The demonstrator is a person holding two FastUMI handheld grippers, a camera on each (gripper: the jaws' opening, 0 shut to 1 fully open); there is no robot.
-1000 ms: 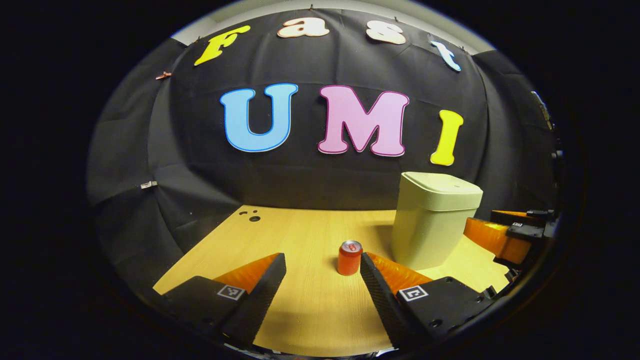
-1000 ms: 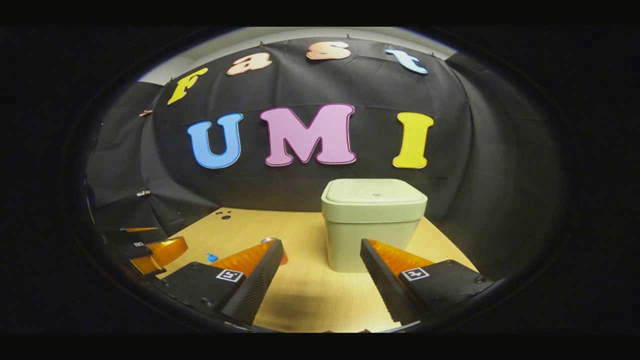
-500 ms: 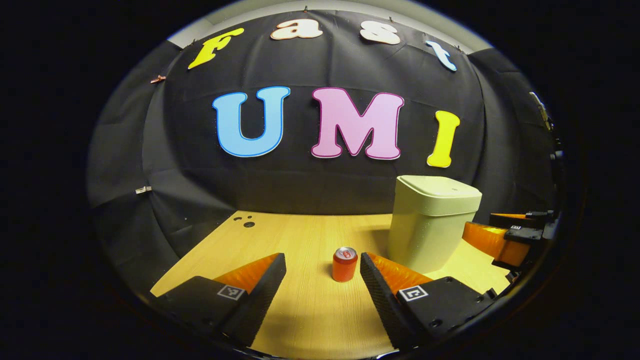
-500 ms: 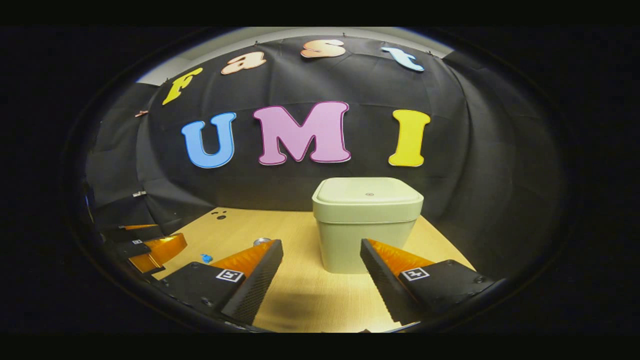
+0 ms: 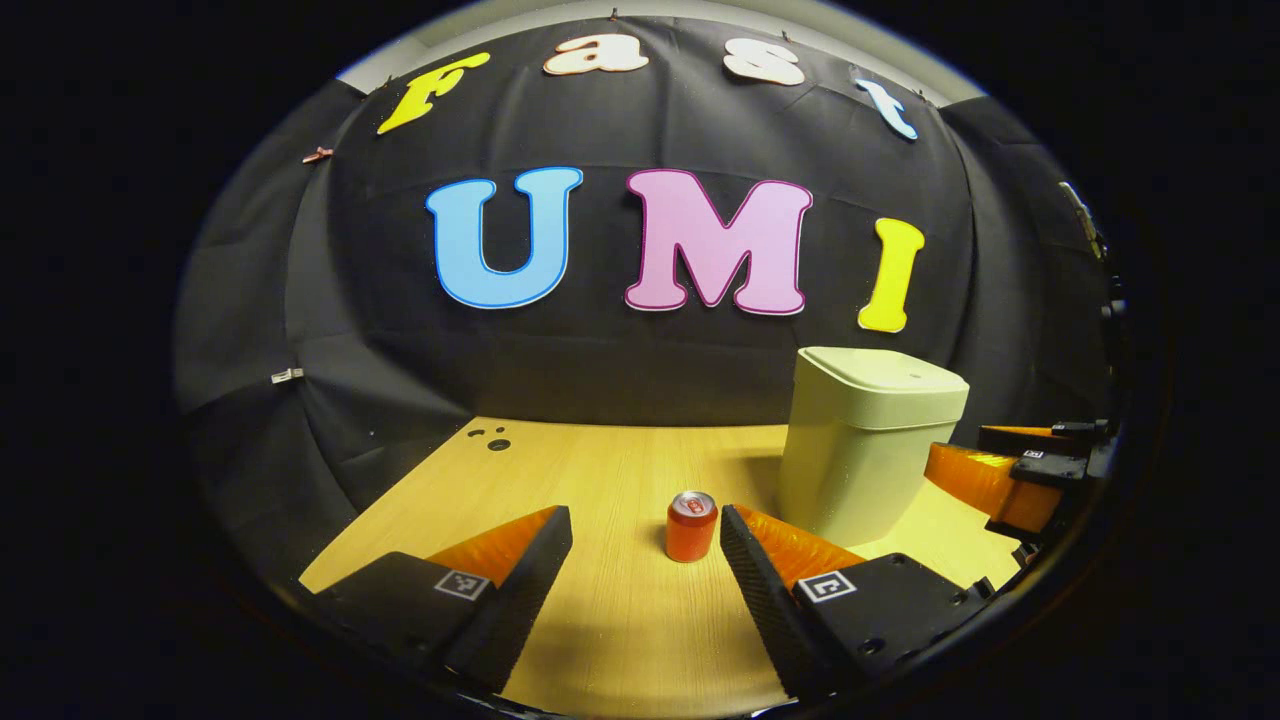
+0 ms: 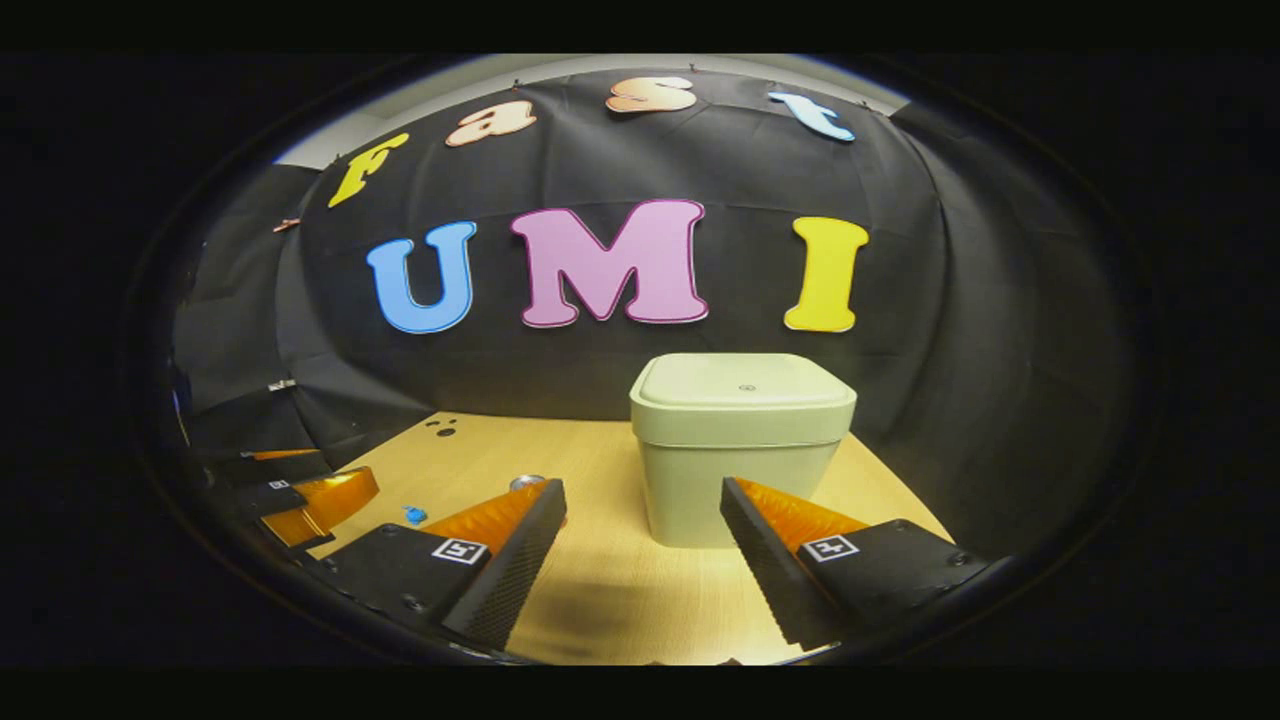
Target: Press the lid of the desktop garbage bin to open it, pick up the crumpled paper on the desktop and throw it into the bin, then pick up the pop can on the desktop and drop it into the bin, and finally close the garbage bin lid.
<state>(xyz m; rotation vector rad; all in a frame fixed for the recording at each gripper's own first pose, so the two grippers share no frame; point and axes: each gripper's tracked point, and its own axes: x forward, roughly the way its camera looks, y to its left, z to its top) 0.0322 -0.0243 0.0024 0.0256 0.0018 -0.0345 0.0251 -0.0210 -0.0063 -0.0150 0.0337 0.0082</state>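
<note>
Lining up my empty, wide-open right gripper with the closed bin straight ahead, its lid above my jaws

Upright pop can, closed garbage bin beside

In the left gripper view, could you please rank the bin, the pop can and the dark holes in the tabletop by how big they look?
1. Bin: by far the largest.
2. Pop can: much smaller, though it stands nearer the camera than the bin.
3. Dark holes: smallest, but they lie farthest back, so their look is unsure.
</note>
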